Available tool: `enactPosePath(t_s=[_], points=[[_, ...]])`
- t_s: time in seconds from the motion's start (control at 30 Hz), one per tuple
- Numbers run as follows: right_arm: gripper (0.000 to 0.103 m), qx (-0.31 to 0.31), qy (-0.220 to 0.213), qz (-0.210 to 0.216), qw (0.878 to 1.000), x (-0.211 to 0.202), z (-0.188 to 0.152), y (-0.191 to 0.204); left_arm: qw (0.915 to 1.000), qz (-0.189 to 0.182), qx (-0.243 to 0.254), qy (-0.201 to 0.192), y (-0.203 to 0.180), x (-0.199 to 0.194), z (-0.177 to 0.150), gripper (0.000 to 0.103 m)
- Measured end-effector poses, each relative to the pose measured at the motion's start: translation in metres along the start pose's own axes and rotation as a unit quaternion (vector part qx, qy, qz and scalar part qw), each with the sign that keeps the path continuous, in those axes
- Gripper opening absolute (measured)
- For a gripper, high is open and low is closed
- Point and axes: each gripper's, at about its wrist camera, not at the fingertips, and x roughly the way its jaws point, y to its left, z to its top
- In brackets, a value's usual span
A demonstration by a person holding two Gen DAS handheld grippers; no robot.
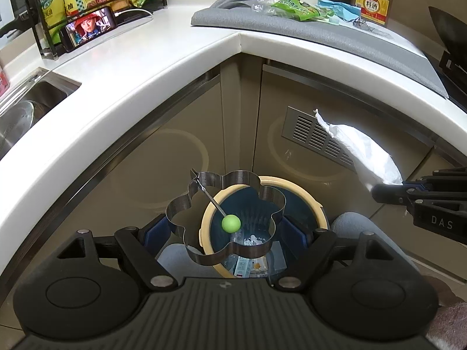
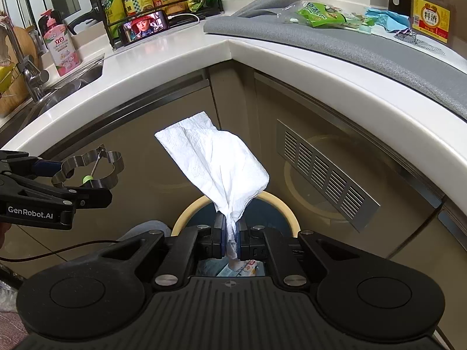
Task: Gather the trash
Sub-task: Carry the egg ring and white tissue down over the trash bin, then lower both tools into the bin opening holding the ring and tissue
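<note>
A flower-shaped steel ring mould [image 1: 178, 207] with a green ball handle [image 1: 231, 223] sits between the blue pads of my left gripper [image 1: 223, 231], which is shut on it. It hangs above the round trash bin [image 1: 292, 183], which has a cream rim and a blue liner with wrappers inside. My right gripper [image 2: 230, 233] is shut on a crumpled white tissue [image 2: 216, 160] that stands up out of the jaws, over the same bin [image 2: 186, 213]. The right gripper [image 1: 388, 193] and tissue [image 1: 362, 151] show at the right of the left wrist view. The left gripper [image 2: 78, 181] and mould [image 2: 113, 157] show at the left of the right wrist view.
A white corner countertop [image 1: 163, 67] curves above beige cabinets with a vent grille [image 2: 327, 175]. On a grey mat [image 2: 335, 38] lie a green wrapper [image 2: 324, 14] and blue packaging [image 2: 388, 19], beside a bottle [image 2: 432, 14]. A phone [image 2: 146, 29], bottle rack and sink [image 2: 73, 78] are at the left.
</note>
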Motion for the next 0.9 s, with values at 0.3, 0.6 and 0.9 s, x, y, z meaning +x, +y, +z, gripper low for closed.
enactPosePath(t_s=[0.3, 0.6, 0.9], points=[[0.007, 0.002, 0.015, -0.002, 1.000, 0.010, 0.002, -0.001, 0.9999, -0.003, 0.001, 0.010, 0.000, 0.010, 0.002, 0.086], [0.007, 0.013, 0.036, -0.004, 0.999, 0.029, 0.006, -0.008, 0.9997, -0.009, -0.002, 0.021, -0.001, 0.027, 0.009, 0.086], [0.007, 0.024, 0.087, 0.002, 0.996, 0.064, 0.006, -0.014, 0.9983, -0.015, -0.004, 0.056, -0.004, 0.062, 0.014, 0.086]])
